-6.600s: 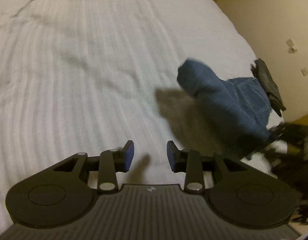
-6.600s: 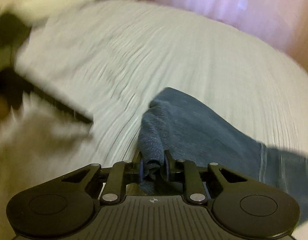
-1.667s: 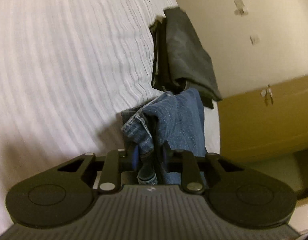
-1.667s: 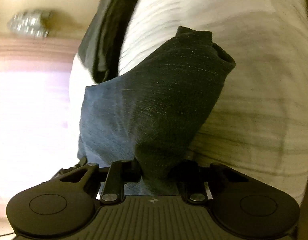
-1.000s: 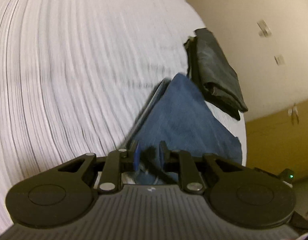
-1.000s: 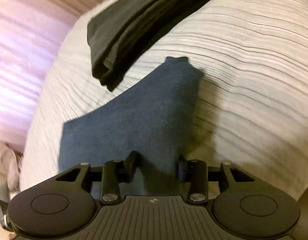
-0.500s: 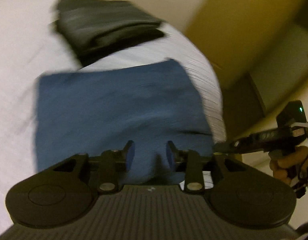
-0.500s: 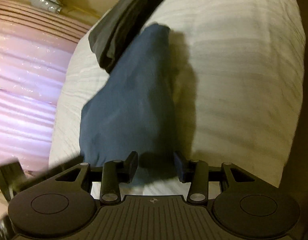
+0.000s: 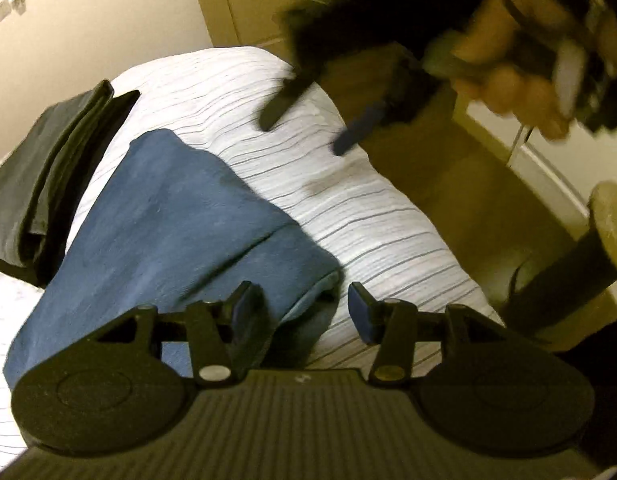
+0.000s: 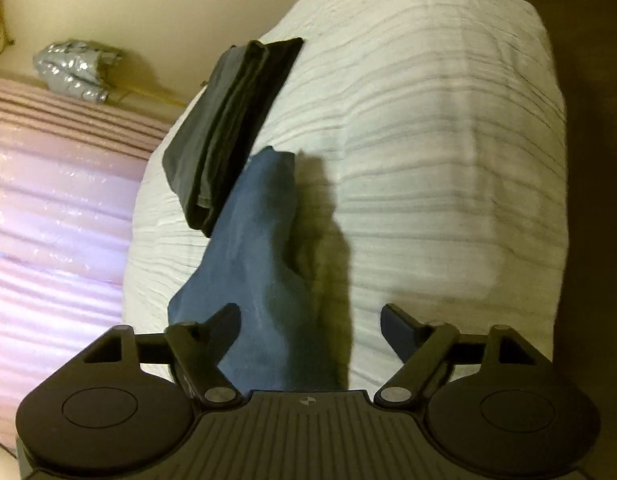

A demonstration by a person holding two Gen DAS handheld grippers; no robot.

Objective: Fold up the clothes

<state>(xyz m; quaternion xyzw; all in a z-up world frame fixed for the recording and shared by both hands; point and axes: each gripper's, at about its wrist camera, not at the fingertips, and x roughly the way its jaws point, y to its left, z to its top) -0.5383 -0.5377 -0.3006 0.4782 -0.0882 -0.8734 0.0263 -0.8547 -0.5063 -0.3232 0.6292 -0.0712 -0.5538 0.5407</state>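
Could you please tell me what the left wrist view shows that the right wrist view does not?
Only the left wrist view shows the right gripper, blurred, in a hand, plus the left gripper, its jaws opening over the jeans' edge. Only the right wrist view shows a pink curtain and a silvery bundle. Both show the folded jeans lying beside a dark folded pile on the bed.

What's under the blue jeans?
The folded blue jeans lie on the white striped bedspread, beside the folded dark clothes. Whatever is beneath them is covered, so nothing else can be seen there.
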